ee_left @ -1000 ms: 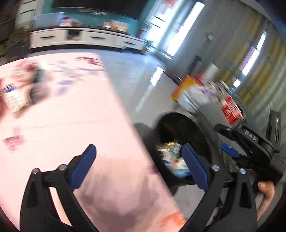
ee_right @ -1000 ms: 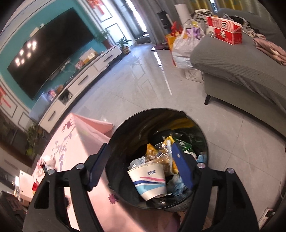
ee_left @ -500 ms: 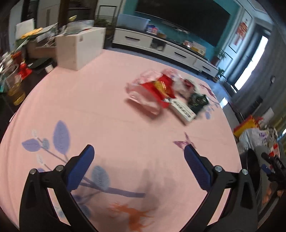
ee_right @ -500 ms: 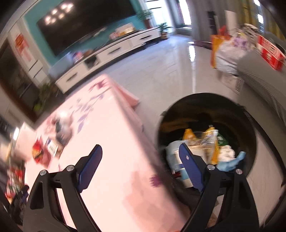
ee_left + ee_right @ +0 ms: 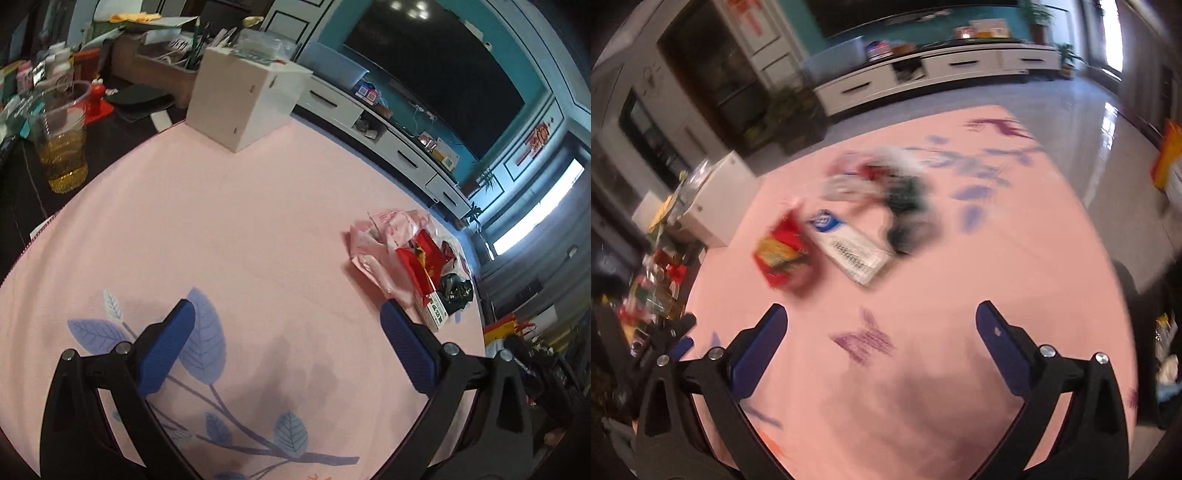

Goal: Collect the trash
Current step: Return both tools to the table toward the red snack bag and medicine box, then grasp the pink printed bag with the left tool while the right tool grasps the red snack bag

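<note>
The left gripper [image 5: 282, 343] fills the bottom of its view, its two blue-padded fingers spread wide with nothing between them, hovering over a pink tablecloth [image 5: 229, 229] printed with blue leaves. Toward the right edge of that frame lies the trash: a crumpled clear-pink plastic bag [image 5: 384, 240], a glossy red wrapper [image 5: 421, 258], a small white carton [image 5: 436, 314] and a crinkled black wrapper [image 5: 456, 290], all touching in one heap near the table's edge. In the upper middle stands a plain white box [image 5: 243, 98], cube-shaped. At the far left, off the cloth on a dark surface, a clear plastic cup [image 5: 61, 140] holds yellow liquid in its lower half.

The right gripper [image 5: 881, 334] is likewise spread wide and holds nothing, low in its frame above the same cloth. Its view is motion-blurred: the heap sits in the upper middle, with a red packet [image 5: 783, 254] at the left, a flat white carton with a blue logo [image 5: 849, 245] beside it, and a dark wrapper [image 5: 905, 210] to the right.
</note>
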`<state>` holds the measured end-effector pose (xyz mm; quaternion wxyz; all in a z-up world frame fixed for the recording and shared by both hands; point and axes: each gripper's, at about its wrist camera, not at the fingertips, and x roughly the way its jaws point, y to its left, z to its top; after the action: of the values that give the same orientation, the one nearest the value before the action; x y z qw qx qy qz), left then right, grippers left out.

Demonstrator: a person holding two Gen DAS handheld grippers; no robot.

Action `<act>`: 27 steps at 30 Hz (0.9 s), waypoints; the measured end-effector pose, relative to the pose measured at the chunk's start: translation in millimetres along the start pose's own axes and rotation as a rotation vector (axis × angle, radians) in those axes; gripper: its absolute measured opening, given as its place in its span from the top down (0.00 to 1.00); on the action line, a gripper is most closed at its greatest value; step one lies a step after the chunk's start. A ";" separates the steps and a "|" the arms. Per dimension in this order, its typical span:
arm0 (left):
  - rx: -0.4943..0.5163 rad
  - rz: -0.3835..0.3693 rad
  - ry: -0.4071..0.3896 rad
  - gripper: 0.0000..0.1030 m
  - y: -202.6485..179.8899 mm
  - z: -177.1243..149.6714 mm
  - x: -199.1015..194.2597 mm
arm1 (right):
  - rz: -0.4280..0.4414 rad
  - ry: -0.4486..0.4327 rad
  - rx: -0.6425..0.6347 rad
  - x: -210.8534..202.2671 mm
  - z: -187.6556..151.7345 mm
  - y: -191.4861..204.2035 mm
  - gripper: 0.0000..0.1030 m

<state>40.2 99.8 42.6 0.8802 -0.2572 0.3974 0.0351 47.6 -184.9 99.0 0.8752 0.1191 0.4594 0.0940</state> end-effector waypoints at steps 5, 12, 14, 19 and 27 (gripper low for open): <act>0.006 0.014 -0.027 0.03 4.0 -0.1 -6.8 | 0.019 0.000 -0.096 43.4 21.9 57.7 0.03; 0.022 0.037 -0.050 0.03 7.6 4.8 -11.5 | -0.076 0.112 -0.112 99.8 33.9 79.3 0.03; 0.011 0.044 -0.057 0.03 10.4 6.6 -11.8 | -0.061 0.120 -0.129 108.7 36.8 82.0 0.03; 0.013 0.047 -0.033 0.03 10.6 7.3 -6.1 | -0.029 0.074 -0.103 114.9 41.6 74.2 0.06; 0.012 -0.018 -0.001 0.03 -2.8 14.3 3.1 | 0.107 0.117 -0.043 118.7 49.9 56.3 0.45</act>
<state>52.8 103.9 49.4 0.8822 -0.2552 0.3950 0.0250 152.3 -104.8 50.2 0.8430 0.1192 0.5005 0.1571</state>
